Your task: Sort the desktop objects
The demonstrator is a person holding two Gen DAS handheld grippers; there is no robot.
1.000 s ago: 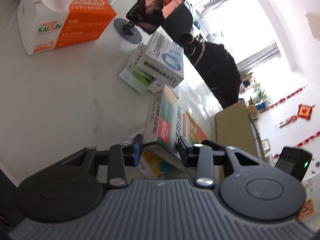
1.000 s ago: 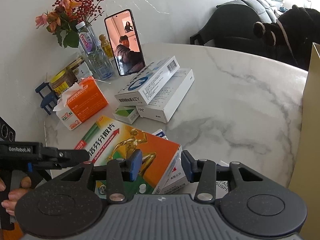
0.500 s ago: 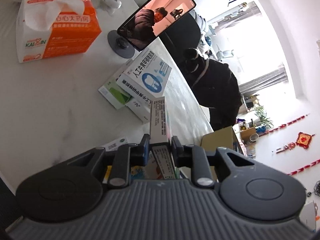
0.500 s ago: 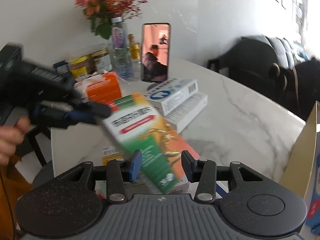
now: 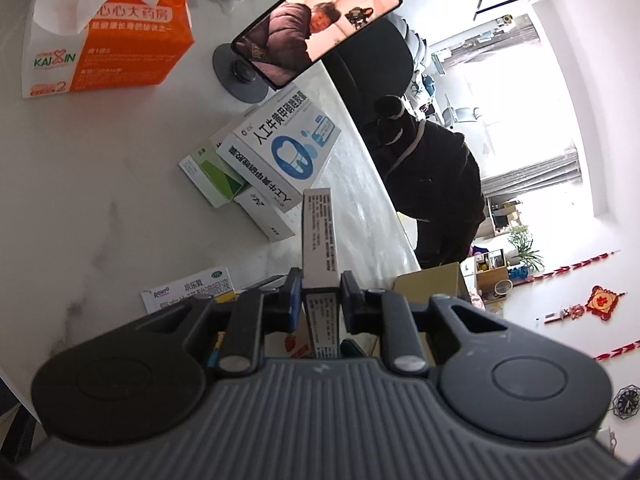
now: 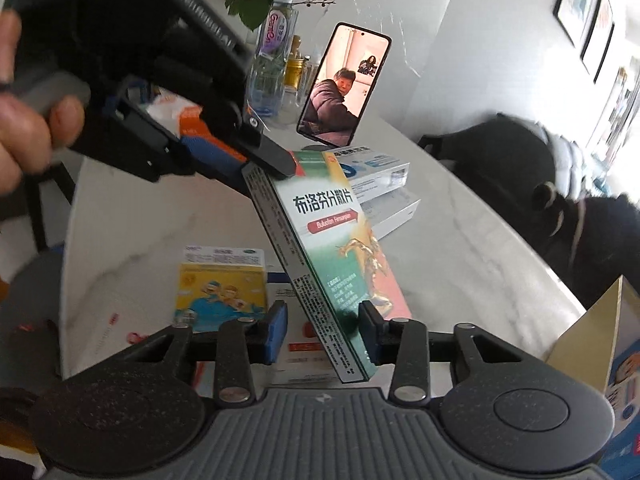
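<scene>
The left gripper (image 5: 320,294) pinches the green-and-orange medicine box (image 5: 319,240) edge-on, both pads pressed flat against its broad faces, so the box juts forward from the jaws above the marble tabletop (image 5: 100,184). In the right wrist view the same box (image 6: 340,248) slants from the left gripper (image 6: 264,164), which clamps its far upper corner, down into the gap of the right gripper (image 6: 322,332). The right gripper's jaws have just been closing; its right pad lies against the box's printed face, while its left pad stands clear of the box's grey side, so it does not yet grip. A hand (image 6: 24,120) holding the left gripper shows at the upper left of that view. Ahead of the left gripper, a blue-and-white box (image 5: 280,148) lies stacked over a plain white box (image 5: 264,216) and a small green-and-white box (image 5: 212,176). Farther ahead, a phone (image 5: 316,28) on a round stand shows a video, and to its left sits an orange tissue box (image 5: 108,28). Just below and left of the right gripper's left finger lies a yellow box (image 6: 222,284) with cartoon figures. A cardboard carton (image 6: 592,332) stands at the right edge of that view.
</scene>
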